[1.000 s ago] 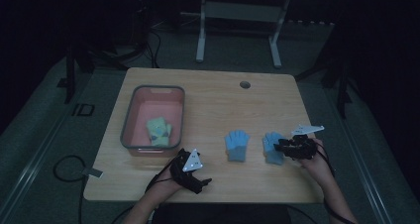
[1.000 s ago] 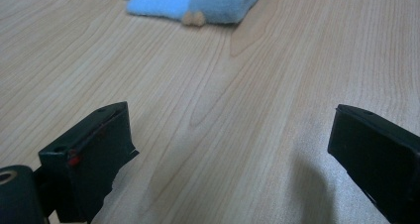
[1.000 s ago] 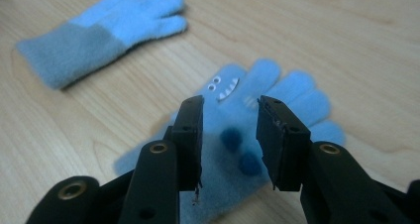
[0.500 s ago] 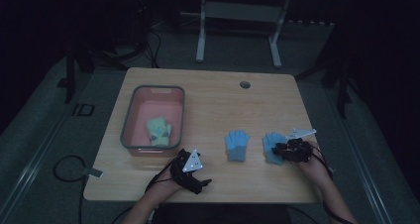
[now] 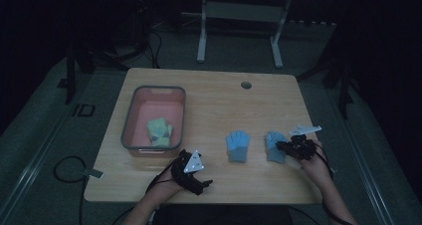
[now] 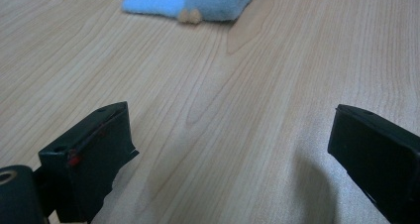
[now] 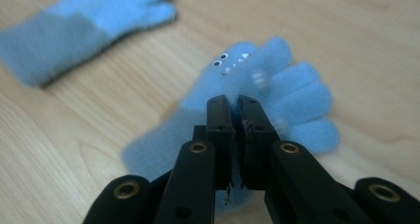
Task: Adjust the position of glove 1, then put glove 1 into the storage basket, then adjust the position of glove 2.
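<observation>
**Gloves: three counted, right gripper down on one**

Gloves, tally: two blue on the bare wood, one pale green in the bin. Blue glove nearer the middle (image 5: 238, 146) lies flat, fingers pointing away from the person. Second blue glove (image 5: 274, 146) lies just to its right, the two apart. Green glove (image 5: 159, 132) rests on the floor of the pink bin (image 5: 130, 116), which sits on the left half of the table (image 5: 214, 100).

Grippers, two. Right gripper (image 5: 283, 147) sits at the second blue glove's right edge, held by the right hand (image 5: 312, 158). In the right gripper view its jaws are drawn together over that glove (image 7: 277, 95), with blue fabric under and around the tips (image 7: 236, 105); whether cloth is pinched between them I cannot tell. That glove carries small printed eyes and teeth near the thumb side. The other blue glove (image 7: 84, 21) lies beyond it, blurred.

Left gripper (image 5: 203, 184) rests near the front edge, jaws spread wide over bare wood in the left gripper view, a blue glove's edge (image 6: 188, 1) ahead.

Change from a second ago: right gripper has moved in from beside the glove, lower and closer to it. Left gripper, the other gloves and the bin unchanged.
</observation>
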